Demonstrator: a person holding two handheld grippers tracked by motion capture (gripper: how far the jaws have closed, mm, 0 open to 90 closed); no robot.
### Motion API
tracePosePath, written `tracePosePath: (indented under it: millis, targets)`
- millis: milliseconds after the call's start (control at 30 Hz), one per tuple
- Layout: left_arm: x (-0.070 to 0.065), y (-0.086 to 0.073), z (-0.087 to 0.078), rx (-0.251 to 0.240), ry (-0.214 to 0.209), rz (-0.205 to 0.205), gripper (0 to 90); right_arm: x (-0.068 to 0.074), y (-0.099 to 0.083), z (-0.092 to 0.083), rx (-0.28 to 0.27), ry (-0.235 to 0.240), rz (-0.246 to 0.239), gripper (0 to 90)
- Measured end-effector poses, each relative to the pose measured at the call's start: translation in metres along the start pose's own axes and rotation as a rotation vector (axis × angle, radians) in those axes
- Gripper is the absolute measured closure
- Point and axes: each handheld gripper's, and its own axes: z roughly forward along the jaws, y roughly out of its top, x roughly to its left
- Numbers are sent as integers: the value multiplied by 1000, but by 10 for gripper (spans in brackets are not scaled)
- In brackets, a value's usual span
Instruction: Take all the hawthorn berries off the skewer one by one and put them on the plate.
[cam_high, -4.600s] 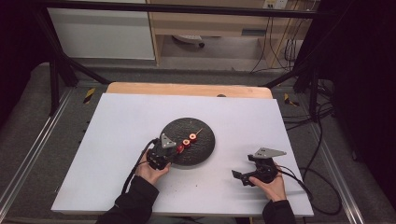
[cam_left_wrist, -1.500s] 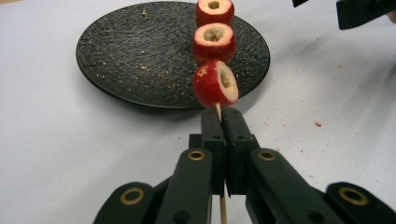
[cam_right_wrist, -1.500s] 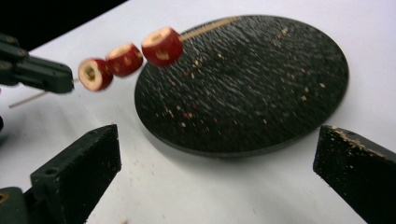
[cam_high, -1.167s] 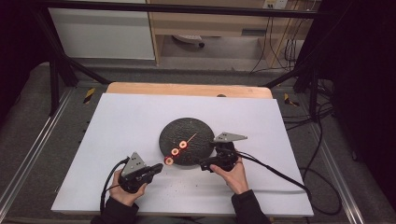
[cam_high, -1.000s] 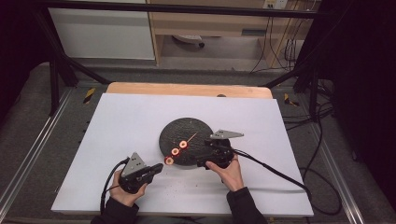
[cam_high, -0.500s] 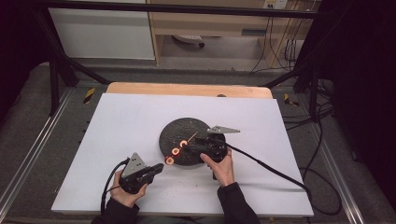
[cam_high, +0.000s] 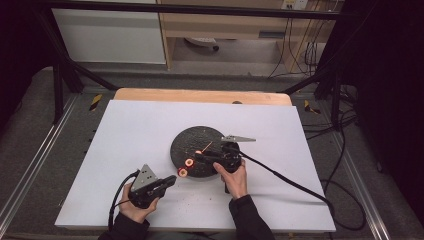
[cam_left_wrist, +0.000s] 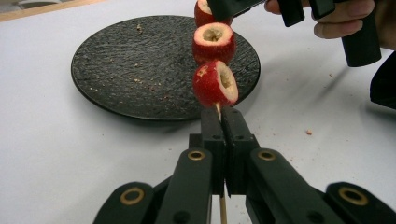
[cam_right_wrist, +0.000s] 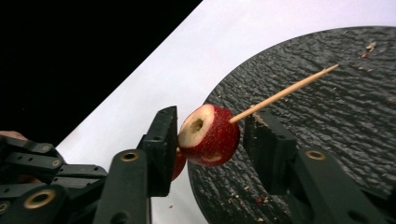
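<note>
White paper covers the table (cam_high: 125, 135) in the high view, with a round black slate plate (cam_high: 192, 137) near its middle and dark floor and cables around. The left gripper (cam_high: 170, 180) sits at the plate's near edge, holding the end of a wooden skewer (cam_high: 207, 146) that slants up over the plate with three cored red fruit pieces on it. The right gripper (cam_high: 202, 157), which a second ago hung farther to the right of the plate, now reaches in over the skewer's middle.

Along the left gripper view, the left gripper (cam_left_wrist: 223, 114) has its jaws pressed together on the skewer's bare end (cam_left_wrist: 218, 109). The nearest fruit piece (cam_left_wrist: 215, 84) sits right at the jaw tips, the second fruit piece (cam_left_wrist: 214, 43) just behind it, and the top fruit piece (cam_left_wrist: 205, 13) is partly covered by the right gripper (cam_left_wrist: 231, 7).

In the right gripper view, the right gripper (cam_right_wrist: 210, 135) brackets the top fruit piece (cam_right_wrist: 209, 135); its jaws have just been closing on it. The left-hand jaw looks to touch the fruit, while a thin gap seems to remain at the other. The skewer's pointed end (cam_right_wrist: 285, 93) juts free over the plate (cam_right_wrist: 327, 121). With one end pinned and the fruit nearly gripped, sliding that piece off the point looks like the step in hand.
</note>
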Motion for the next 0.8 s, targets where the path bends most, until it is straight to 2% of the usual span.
tracePosePath:
  millis: [133,267,533,800]
  targets:
    - [0,0,0,-6,-3,1,884,0,1,-1,8,12,13,598]
    - [-1,1,-1,-17,-2,5,885,1,4,-4,-7,14,18,603]
    - [0,2,-5,-33,1,2,885,0,13,-11,-59,-32,17,606]
    - [1,2,-7,-40,3,-2,885,-8,28,-17,-91,-80,18,607]
